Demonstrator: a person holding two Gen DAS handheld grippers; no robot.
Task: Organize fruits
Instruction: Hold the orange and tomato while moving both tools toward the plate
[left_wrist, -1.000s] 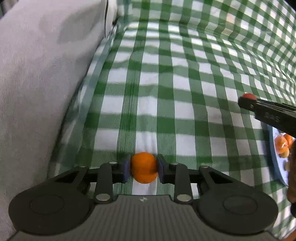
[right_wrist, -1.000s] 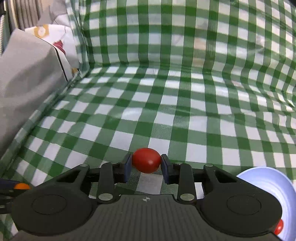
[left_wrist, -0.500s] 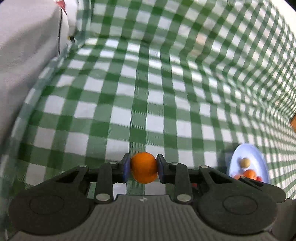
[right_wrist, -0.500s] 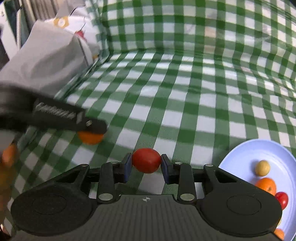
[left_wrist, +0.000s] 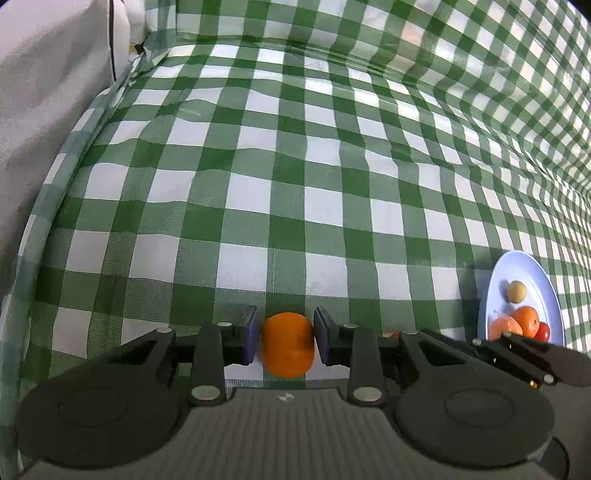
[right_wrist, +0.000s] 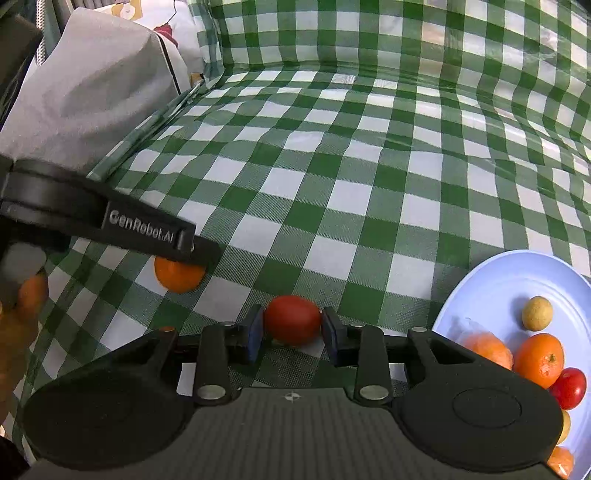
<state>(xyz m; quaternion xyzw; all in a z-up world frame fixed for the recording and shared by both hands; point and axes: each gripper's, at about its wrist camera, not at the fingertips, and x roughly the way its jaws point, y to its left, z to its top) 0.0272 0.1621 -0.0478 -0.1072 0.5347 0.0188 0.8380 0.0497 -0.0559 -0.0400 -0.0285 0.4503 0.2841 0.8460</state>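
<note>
**Spotter:** While you carry that small orange (left_wrist: 288, 344) in your left gripper (left_wrist: 285, 336), mind how little holds it: the fingers (left_wrist: 249, 335) pinch it only at its two sides, and it bulges out past the pads. It is round and smooth, so I'd expect it to squirt forward if you tilt or ease off early.

**Operator:** And the right side?

**Spotter:** Same worry. Your right gripper (right_wrist: 292, 328) has its fingers (right_wrist: 254, 333) closed on a red tomato (right_wrist: 293, 319), low over the green checked tablecloth (right_wrist: 369, 177). Squeeze harder and you may bruise it; loosen and it rolls.

**Operator:** Where should they go?

**Spotter:** My guess is the pale blue plate (right_wrist: 491, 280), off to your right, just beside the right gripper. It already carries oranges (right_wrist: 540, 359), a red tomato (right_wrist: 569, 387) and a small yellowish fruit (right_wrist: 537, 313), crowded toward the near side.

**Operator:** So what could go wrong there?

**Spotter:** Drop from too high and your fruit may knock the others or roll over the shallow rim. Your two grippers are also close together, left one just beside the right; crossing toward the plate together could make them collide. The wrinkled cloth could also let anything you lose run away.
</note>
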